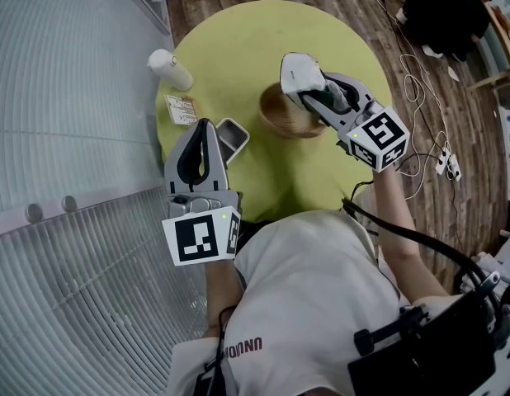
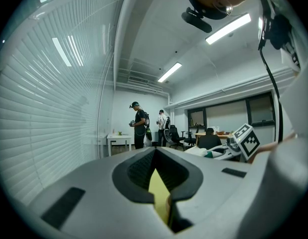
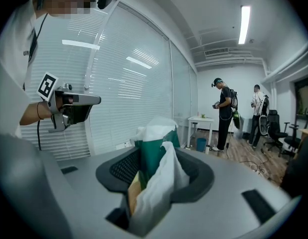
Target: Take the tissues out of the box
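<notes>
The green tissue pack (image 3: 153, 153) is clamped between the jaws of the right gripper (image 1: 311, 85), held up just above the wicker basket (image 1: 273, 106). A white tissue (image 3: 164, 185) hangs out of its near end, seemingly only partly drawn; none lies loose around the basket, so most of the job looks undone. Left of the basket, the left gripper (image 1: 203, 132) has its jaws together, empty

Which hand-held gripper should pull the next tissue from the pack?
Left. The right hand-held gripper is clamped on the green tissue pack; the left hand-held gripper is empty, jaws together, likely free to pull.
</notes>
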A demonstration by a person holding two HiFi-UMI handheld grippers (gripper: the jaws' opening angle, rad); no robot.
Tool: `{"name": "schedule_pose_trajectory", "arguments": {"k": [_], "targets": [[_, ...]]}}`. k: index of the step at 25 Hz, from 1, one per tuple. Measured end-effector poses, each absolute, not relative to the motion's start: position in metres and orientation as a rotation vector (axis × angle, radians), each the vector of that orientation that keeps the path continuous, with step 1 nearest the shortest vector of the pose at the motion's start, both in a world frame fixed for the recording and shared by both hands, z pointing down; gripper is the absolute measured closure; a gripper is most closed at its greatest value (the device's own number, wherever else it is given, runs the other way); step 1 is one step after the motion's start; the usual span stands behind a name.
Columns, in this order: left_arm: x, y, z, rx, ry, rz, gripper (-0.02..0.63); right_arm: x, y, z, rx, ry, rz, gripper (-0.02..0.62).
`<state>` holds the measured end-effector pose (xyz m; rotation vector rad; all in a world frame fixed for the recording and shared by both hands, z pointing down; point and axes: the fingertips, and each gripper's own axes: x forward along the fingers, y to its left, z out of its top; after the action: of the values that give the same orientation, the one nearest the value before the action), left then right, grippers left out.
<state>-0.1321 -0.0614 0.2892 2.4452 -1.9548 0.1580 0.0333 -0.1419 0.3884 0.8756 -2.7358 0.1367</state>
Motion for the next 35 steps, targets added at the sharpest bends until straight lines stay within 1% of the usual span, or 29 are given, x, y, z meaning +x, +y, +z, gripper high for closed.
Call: {"name": "schedule_pose_trajectory", "arguments": {"k": [35], "targets": [[-0.131, -0.060, 0.293, 2.437, -1.954, 0.160, 0.594, 0.046, -0.146, 0.355, 0.994, -2.856, 0.183, 0.401]]}}
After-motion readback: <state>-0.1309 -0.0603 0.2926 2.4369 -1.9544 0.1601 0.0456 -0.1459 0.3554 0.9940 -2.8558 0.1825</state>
